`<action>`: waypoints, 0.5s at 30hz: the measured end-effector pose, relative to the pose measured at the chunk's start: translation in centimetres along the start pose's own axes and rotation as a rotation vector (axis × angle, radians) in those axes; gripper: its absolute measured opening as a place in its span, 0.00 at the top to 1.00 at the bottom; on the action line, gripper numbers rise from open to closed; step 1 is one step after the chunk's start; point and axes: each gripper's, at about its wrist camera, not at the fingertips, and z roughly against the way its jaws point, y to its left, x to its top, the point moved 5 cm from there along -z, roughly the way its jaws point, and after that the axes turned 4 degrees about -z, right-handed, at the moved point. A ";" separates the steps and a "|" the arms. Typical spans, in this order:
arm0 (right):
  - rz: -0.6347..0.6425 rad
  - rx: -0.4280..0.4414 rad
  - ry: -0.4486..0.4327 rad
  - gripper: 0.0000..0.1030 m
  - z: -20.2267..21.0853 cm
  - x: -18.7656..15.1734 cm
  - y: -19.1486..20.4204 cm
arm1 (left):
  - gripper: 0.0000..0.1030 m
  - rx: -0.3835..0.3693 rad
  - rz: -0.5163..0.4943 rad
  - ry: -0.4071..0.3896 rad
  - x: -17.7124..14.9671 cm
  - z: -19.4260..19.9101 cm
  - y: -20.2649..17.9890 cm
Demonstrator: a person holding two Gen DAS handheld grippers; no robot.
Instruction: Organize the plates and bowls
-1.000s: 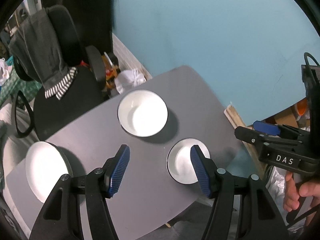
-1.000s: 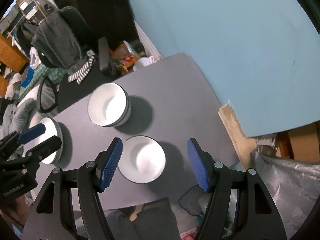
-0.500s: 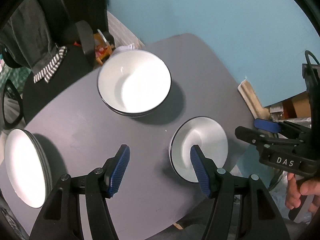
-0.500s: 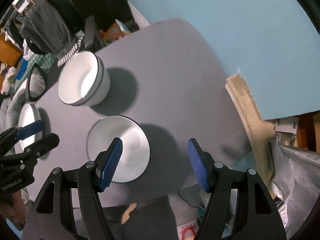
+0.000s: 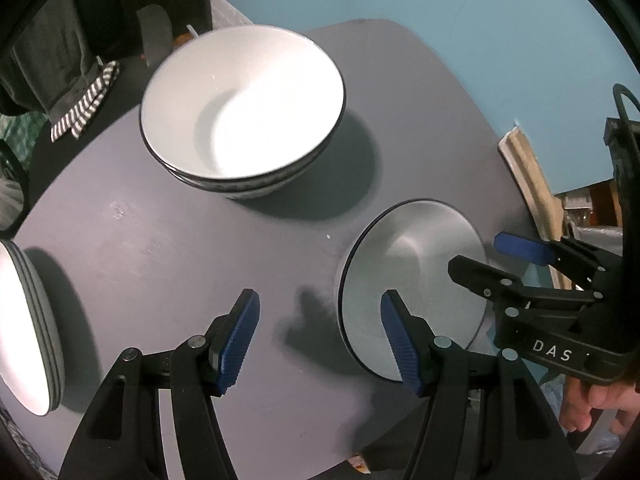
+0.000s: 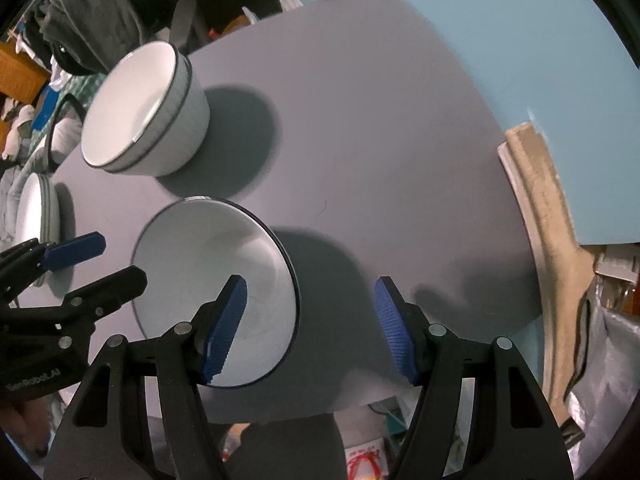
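Note:
A single white bowl with a dark rim [image 5: 408, 268] [image 6: 212, 264] sits near the front edge of the grey table [image 5: 168, 240] [image 6: 380, 152]. A stack of white bowls [image 5: 240, 112] [image 6: 140, 112] stands behind it. A stack of white plates [image 5: 24, 332] [image 6: 36, 208] is at the table's left edge. My left gripper [image 5: 320, 336] is open just left of the single bowl, its right finger over the bowl's near rim. My right gripper [image 6: 308, 328] is open, its left finger over the bowl's inside and its right finger beyond the rim.
A blue wall [image 5: 440, 8] rises behind the table. A wooden strip [image 6: 536, 216] leans right of the table. A dark chair with clothes [image 5: 60, 52] stands at the far left. Bags and clutter [image 6: 600, 360] lie on the floor at the right.
Both grippers have come down and closer to the table; the bowls look much larger. The right gripper now straddles the single bowl's right rim. Nothing has been grasped.

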 end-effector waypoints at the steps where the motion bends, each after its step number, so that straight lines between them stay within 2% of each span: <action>1: 0.001 0.001 0.003 0.36 -0.3 -0.1 -0.1 | 0.38 -0.004 0.001 0.003 -0.1 -0.3 0.0; 10: 0.002 0.021 0.030 0.36 -1.9 -0.2 -0.5 | 0.38 -0.023 0.073 0.040 0.0 -2.4 0.6; 15: 0.005 0.032 0.041 0.44 -2.2 0.0 -0.6 | 0.38 -0.048 0.093 0.040 0.2 -2.5 0.6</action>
